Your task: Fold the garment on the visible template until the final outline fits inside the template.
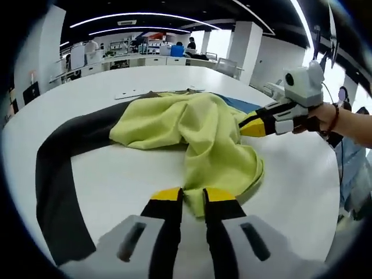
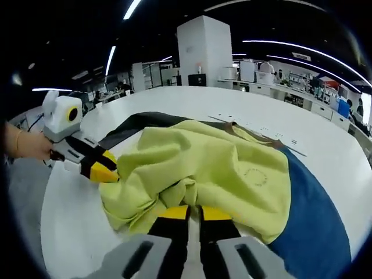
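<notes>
Garment [image 1: 197, 131], left gripper [image 1: 192, 195], right gripper [image 2: 194, 213] pinching edges

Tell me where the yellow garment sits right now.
The yellow garment lies bunched mid-table between both grippers, over the dark template, with blue fabric at its side.

Bright and even in both views, lit from long ceiling strips [image 1: 139, 16] curving across the top of the frame. Pale sheen on the white counter [image 1: 104, 180], strongest at centre left in the left gripper view. Soft shadows only, tucked under the folds of the yellow cloth [image 2: 197, 163]. Strong fisheye bending toward the edges. Slightly soft at the bottom, on the near tool. Blown-out window glare at upper right in the left gripper view.
</notes>
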{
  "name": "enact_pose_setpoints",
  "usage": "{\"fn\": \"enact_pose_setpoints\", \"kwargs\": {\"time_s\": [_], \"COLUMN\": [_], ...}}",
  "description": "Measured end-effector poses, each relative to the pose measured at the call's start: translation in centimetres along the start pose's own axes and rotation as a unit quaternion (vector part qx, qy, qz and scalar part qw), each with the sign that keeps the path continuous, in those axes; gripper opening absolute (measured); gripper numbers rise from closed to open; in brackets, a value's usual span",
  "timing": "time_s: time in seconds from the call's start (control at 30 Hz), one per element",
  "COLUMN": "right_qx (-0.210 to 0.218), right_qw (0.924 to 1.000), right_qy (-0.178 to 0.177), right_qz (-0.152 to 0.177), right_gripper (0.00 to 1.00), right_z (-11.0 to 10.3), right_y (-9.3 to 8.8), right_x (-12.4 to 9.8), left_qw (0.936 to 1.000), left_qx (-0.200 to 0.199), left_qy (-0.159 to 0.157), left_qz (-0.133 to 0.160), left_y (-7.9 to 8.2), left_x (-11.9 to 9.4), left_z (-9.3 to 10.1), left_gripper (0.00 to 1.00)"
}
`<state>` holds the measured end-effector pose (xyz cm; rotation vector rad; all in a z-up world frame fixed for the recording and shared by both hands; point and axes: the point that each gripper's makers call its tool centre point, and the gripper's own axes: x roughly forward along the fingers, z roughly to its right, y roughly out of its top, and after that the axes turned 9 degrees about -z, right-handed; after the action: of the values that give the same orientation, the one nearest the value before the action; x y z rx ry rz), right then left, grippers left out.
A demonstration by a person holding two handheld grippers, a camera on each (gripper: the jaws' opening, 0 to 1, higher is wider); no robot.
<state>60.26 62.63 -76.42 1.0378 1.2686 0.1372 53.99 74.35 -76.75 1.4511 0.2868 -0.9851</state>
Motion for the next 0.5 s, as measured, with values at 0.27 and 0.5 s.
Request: {"fn": "enact_pose_setpoints", "kwargs": {"time_s": [0.27,0.5], "right_qx": [0.012,0.02], "right_qw": [0.9999,0.9998], "right_qy": [0.002,0.003], "right_qz": [0.003,0.0], "right_gripper": [0.0,0.0], "right_z": [-0.2,-0.4], "right_y": [0.1,-0.4], "right_x": [-1.5,-3.9], "left_qw": [0.9995,0.9976], "left_qx": [0.028,0.062], "left_qy": [0.016,0.029], "left_qz": [0.0,0.011], "left_y": [0.5,1.3], "left_x": [-1.3,-3.9], "left_z": [0.0,0.1], "left_gripper": [0.0,0.0]}}
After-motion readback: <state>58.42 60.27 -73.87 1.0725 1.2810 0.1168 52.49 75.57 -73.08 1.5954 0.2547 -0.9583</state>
